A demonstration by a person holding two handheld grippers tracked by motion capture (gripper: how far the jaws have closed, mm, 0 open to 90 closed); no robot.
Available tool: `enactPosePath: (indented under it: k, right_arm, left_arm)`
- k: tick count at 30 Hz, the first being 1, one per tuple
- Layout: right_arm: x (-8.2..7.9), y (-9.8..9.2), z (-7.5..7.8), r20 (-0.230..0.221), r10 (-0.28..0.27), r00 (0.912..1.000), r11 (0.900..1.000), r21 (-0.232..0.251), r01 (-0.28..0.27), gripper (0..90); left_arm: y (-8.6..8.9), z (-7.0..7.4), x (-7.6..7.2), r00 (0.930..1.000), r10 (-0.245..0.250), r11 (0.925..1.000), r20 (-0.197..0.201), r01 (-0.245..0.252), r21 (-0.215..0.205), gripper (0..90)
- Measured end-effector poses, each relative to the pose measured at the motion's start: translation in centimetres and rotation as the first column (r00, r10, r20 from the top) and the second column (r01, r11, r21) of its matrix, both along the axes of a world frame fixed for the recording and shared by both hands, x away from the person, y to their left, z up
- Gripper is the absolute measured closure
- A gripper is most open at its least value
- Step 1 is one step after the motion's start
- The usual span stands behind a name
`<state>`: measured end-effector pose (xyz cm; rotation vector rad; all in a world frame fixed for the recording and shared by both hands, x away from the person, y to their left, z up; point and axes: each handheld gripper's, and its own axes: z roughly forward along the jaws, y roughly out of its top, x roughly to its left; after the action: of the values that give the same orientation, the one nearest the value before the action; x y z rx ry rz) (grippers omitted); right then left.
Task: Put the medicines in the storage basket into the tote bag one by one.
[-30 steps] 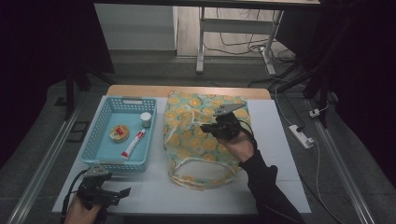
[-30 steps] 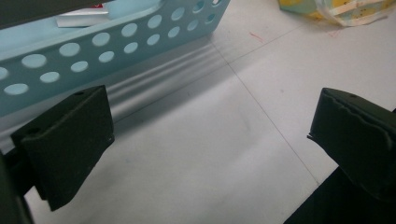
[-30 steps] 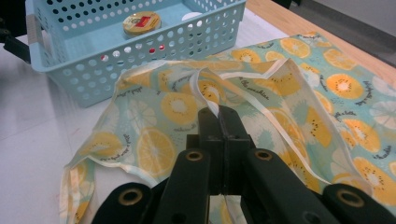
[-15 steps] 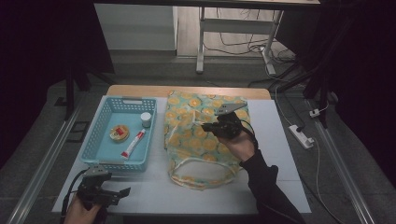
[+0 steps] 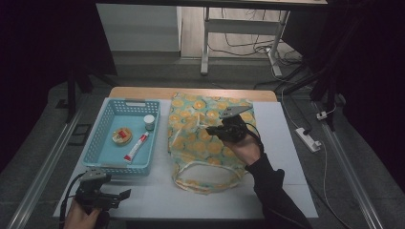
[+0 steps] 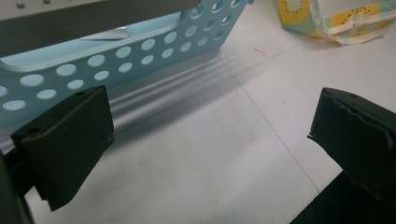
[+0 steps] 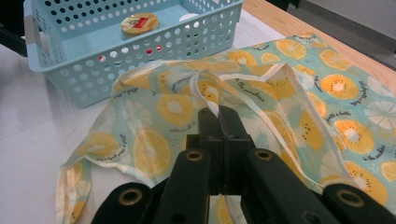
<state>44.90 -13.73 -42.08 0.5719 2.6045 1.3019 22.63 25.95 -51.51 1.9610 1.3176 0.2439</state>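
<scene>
Nearest us, our left hand-held gripper [image 5: 112,196] rests low over the white counter [image 5: 157,200], jaws spread wide with nothing between them, just before the blue basket [image 5: 106,125]. Farther in, our right hand-held gripper [image 7: 218,112] pinches a white-edged strip of the fruit-print bag [image 5: 210,138], which lies flat beside the basket.

Black hand-held gripper [image 5: 216,130], grey three-cornered top plate, trailing black cable; dark long sleeve [image 5: 274,193].
</scene>
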Motion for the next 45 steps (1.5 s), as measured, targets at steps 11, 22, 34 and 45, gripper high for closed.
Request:
enactPosePath:
  k: [11,22,34,45]
  right_arm:
    - [0.2,-0.1,-0.1,-0.004,-0.003,1.0,1.0,-0.003,0.003,90.0]
    - [0.2,-0.2,0.0,-0.002,-0.003,1.0,1.0,-0.002,0.003,90.0]
    - [0.3,-0.3,0.2,0.001,-0.002,1.0,1.0,0.002,0.002,90.0]
    - [0.2,-0.3,0.3,0.004,-0.001,1.0,1.0,0.001,0.001,90.0]
  left_arm:
    - [0.3,1.0,-0.1,0.9999,-0.012,0.9996,0.009,0.012,-0.026,0.0]
    - [0.4,1.9,0.2,0.9982,-0.057,0.9957,0.022,0.058,-0.072,0.0]
    - [0.9,3.4,0.4,0.9957,-0.064,0.9921,0.067,0.071,-0.104,0.0]
    - [1.6,4.2,1.1,0.9969,-0.035,0.9939,0.07,0.042,-0.102,0.8]
